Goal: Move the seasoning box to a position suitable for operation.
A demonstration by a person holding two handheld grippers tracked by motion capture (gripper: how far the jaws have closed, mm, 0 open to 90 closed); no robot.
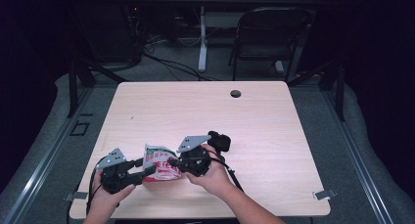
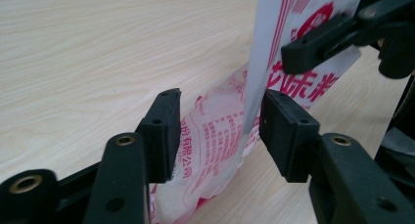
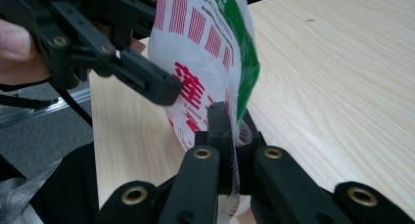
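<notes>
The right gripper (image 3: 222,136) is pressed together, pinching the edge of a crinkled white plastic packet (image 3: 205,48) printed in red and green. The left gripper (image 2: 218,128) stands spread, its pads either side of the packet's film without pressing it. The packet sits between both grippers near the front edge of the pale wood-grain surface (image 1: 205,111); beyond stands a dark folding chair (image 1: 266,35)

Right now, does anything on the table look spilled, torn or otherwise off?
Nothing spilled or torn. The printed packet is crumpled and held off the table, pinched by the right gripper; the left gripper straddles it, jaws apart.
</notes>
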